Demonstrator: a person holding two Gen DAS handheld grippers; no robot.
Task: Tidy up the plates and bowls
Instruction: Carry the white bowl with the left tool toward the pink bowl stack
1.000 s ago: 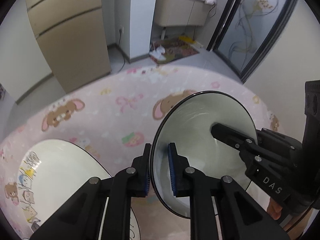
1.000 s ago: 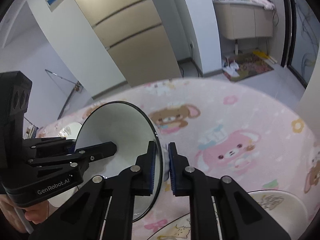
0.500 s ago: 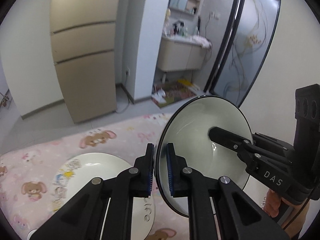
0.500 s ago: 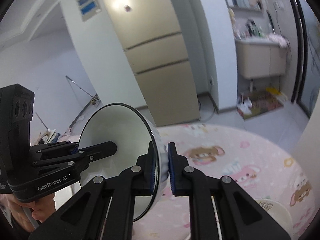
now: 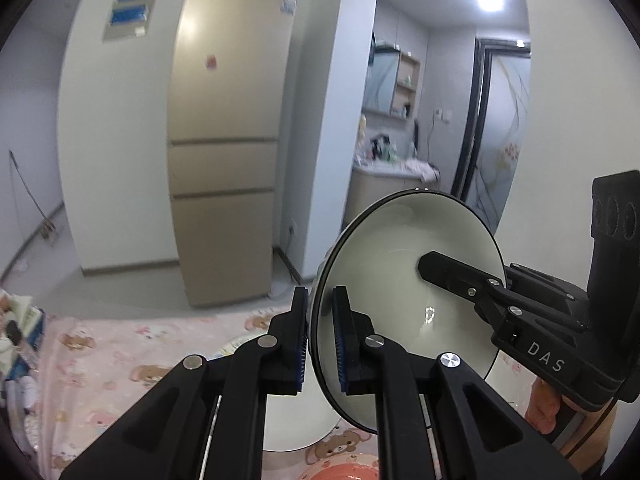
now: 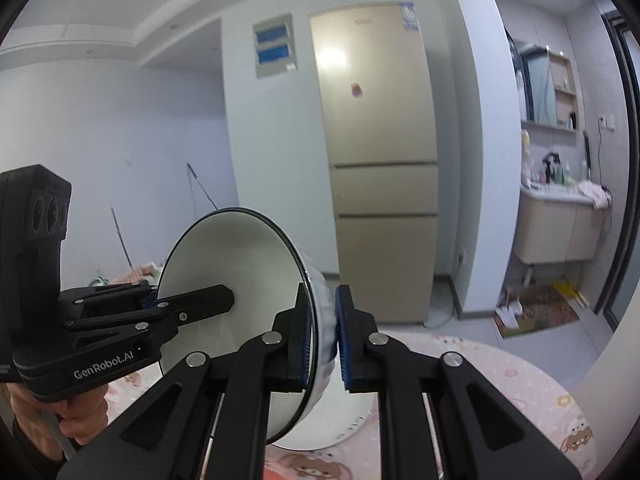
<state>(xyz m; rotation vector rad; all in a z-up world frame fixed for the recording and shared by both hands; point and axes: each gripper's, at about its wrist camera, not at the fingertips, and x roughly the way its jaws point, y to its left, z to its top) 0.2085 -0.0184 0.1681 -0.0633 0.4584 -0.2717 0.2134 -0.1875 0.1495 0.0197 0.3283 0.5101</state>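
left gripper (image 5: pixel 320 340) and right gripper (image 6: pixel 323 338) are both clamped on opposite sides of one white bowl (image 5: pixel 408 280), pads pinching the thin dark rim, with the bowl tipped on edge in the air above the pink table (image 5: pixel 120 364). it looks like glazed ceramic: stiff, slick, breakable and probably fairly heavy, so a rim pinch could slip if either side eases off. a white plate (image 5: pixel 296 424) lies directly below near the table's near edge, with an orange dish (image 5: pixel 340 470) at the very edge. there's open cloth to the left; the far edge drops to the floor.
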